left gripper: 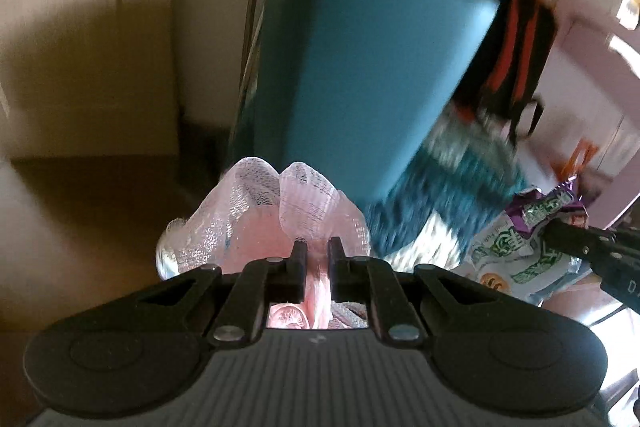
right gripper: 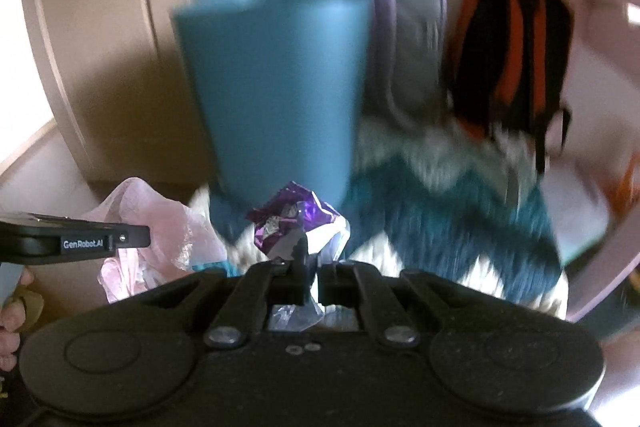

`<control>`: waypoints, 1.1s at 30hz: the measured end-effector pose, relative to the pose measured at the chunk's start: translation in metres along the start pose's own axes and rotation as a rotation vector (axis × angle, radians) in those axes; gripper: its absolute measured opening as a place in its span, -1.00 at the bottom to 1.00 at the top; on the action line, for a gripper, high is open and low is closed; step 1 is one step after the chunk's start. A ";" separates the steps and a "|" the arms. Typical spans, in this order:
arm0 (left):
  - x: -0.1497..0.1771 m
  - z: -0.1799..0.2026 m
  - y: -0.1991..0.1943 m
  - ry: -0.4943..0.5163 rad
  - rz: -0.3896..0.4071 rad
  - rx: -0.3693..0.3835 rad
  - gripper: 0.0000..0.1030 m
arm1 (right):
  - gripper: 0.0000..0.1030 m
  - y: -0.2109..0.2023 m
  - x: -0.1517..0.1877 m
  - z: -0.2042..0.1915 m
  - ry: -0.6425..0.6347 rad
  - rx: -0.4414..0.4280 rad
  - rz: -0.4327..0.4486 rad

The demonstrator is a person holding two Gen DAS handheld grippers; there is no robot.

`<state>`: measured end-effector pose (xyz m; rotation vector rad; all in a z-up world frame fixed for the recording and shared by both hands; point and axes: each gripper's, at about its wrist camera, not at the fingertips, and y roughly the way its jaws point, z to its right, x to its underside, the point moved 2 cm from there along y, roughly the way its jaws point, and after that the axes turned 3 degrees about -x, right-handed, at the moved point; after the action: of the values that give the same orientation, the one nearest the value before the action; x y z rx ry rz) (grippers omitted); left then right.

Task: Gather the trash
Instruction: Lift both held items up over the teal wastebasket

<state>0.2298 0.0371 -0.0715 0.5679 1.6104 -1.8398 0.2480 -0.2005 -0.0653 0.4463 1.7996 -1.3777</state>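
**Carrying two pieces of trash to the bin**

My left hand-held gripper (left gripper: pixel 318 251) is clenched on a pink foam net (left gripper: pixel 264 215), which bunches up above the jaws. My right hand-held gripper (right gripper: pixel 314 259) is clamped on a crumpled purple snack wrapper (right gripper: pixel 298 219); its foil tail hangs below the jaws. Ahead stands a teal bin (right gripper: pixel 276 87), with backpacks (right gripper: pixel 516 67) behind it and a teal-and-white rug (right gripper: pixel 460 211) beside it. I judge this to be the carry. To do it well I should keep both grips firm, since both pieces are light and slippery, bring each one over the bin's opening, which I cannot see from here, and release only once it is clearly above the rim.
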 end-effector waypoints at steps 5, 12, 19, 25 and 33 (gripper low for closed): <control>-0.055 0.009 -0.039 0.015 0.125 0.015 -0.80 | -0.96 -0.026 -0.060 0.001 -0.039 -0.005 0.106; -0.133 0.023 -0.089 0.035 0.294 0.046 -0.80 | -0.96 -0.055 -0.146 0.002 -0.069 0.005 0.268; -0.193 0.049 -0.109 0.088 0.406 0.045 -0.80 | -0.96 -0.060 -0.207 -0.003 -0.113 0.056 0.373; -0.221 0.058 -0.069 0.099 0.372 0.010 -0.79 | -0.96 -0.032 -0.228 -0.007 -0.181 0.123 0.391; -0.224 0.053 0.000 0.080 0.271 -0.003 -0.79 | -0.96 0.030 -0.230 0.007 -0.165 0.119 0.291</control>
<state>0.3944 0.0231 0.0892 0.8247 1.5030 -1.6318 0.4121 -0.1528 0.0920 0.6130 1.4610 -1.2803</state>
